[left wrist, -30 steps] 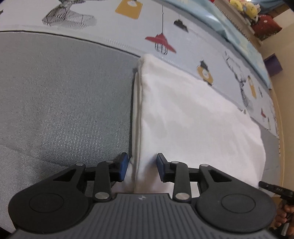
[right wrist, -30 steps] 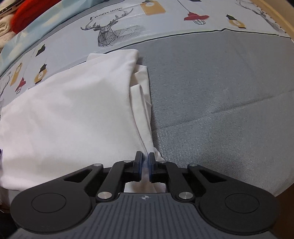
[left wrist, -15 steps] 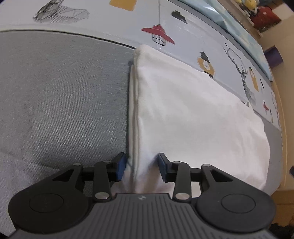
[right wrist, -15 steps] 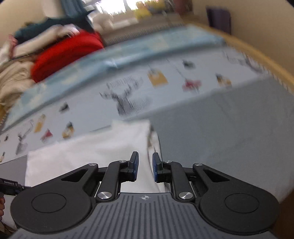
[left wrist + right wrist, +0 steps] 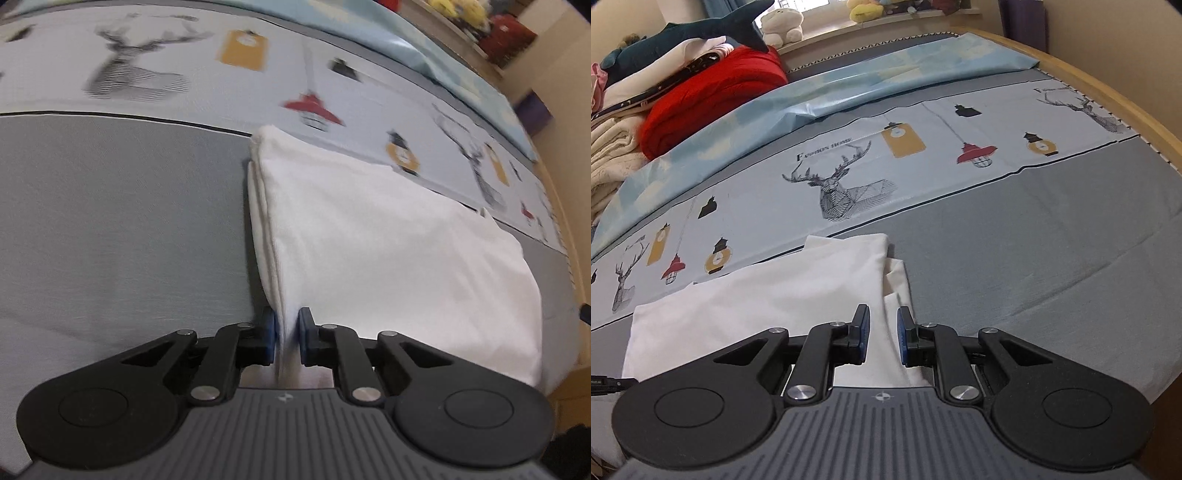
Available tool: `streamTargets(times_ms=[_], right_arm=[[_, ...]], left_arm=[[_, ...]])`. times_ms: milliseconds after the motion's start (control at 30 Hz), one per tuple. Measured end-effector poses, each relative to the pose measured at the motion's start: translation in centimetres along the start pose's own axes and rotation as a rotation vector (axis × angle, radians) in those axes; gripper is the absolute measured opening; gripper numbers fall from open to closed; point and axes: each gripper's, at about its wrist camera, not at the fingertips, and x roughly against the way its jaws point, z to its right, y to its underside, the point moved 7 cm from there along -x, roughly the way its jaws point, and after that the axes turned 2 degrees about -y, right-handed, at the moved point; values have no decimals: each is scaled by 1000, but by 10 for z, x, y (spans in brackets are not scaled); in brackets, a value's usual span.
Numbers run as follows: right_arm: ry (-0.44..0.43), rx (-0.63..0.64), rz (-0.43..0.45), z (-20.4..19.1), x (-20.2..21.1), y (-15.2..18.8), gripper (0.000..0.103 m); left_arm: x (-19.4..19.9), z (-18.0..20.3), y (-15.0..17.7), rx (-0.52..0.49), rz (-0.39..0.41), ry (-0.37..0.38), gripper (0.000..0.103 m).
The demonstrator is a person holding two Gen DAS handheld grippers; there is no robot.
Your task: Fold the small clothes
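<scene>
The one piece of writing that reads is "FASHION HOME", printed small above the deer head [image 5: 846, 192] on the pale blue band of the bed sheet [image 5: 1052, 236]. The same band carries hanging lamps in yellow, red and black; a second line of letters by the deer at the far right edge is too small to read. No brand shows on the grippers beyond a small round mark on each grey body.

The white garment [image 5: 388, 251] [image 5: 775, 295] lies folded on the bed, mostly on the sheet's grey part, with its far edge touching the blue printed band below the deer head. Layered edges stack along one long side.

The left gripper [image 5: 287, 338] has its jaws closing on that layered edge, a ridge of white cloth standing between the blue pads [image 5: 304, 332] and touching them. The right gripper [image 5: 882, 334] hangs above the garment's near corner, jaws a little apart with nothing pinched between them.

Beyond the deer head, a light blue quilt [image 5: 849, 88] lies across the bed. A red blanket [image 5: 713, 96], cream bedding and a dark plush shark [image 5: 683, 35] are piled at the far left, with soft toys on a window ledge [image 5: 871, 22] behind. A curved wooden bed frame [image 5: 1108, 99] runs along the right.
</scene>
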Motion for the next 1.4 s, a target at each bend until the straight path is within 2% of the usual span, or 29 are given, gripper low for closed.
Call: streamTargets(times_ms=[200,233,267,300,467,567,667,733,800,933,1000,1067,1133,1167,1200,1267,1300,1400], right_arm=[[-13,50,-17,-27,-7,5,16],[-15,61,-19,-31,-8,6,16],[-15,74,-21,-34,-9,6,16],[-14,84,-25,-36,-10,7,16],[-4,113,-34,-38,-11,10,16],[2,101,-38,-32,-11,10,16],[11,94,-41,-24,-10,10,16],[19,92,-42,-19,-9,11,16],[25,89,-41,-13,-9,11,16],[32,69,-46,-7,-13,12,16],[16,60,-30,-8,-14,11,16],[10,62,-42,-11,-19,15,16],[-4,66,-44,-13,-24,18,16],[-7,74,-48,-15,-28,21,16],[-5,84,-56,-16,-31,23,16],[1,110,-63,-16,-37,28,16],[7,120,-76,-15,-40,29,16],[-3,110,-59,-12,-39,24,16]], left_arm=[[18,-55,10,146,-30,-23,17],[19,-62,11,161,-35,-20,23],[19,-67,12,176,-42,-11,34],[18,-71,13,191,-54,-1,39],[10,-71,15,215,-97,43,42],[-1,-63,13,207,-117,45,42],[-10,-53,11,148,-107,9,39],[-13,-46,9,113,-90,-11,25],[-12,-41,9,74,-83,-36,18],[1,-38,7,51,-56,-49,14],[13,-33,5,-9,-21,-99,14],[24,-27,5,-122,9,-220,14],[29,-23,10,-262,12,-391,14],[31,-20,11,-302,10,-449,14],[33,-19,10,-313,9,-473,14],[40,-17,7,-281,15,-457,14],[44,-13,4,-248,26,-425,13],[56,5,-7,-133,49,-252,13]])
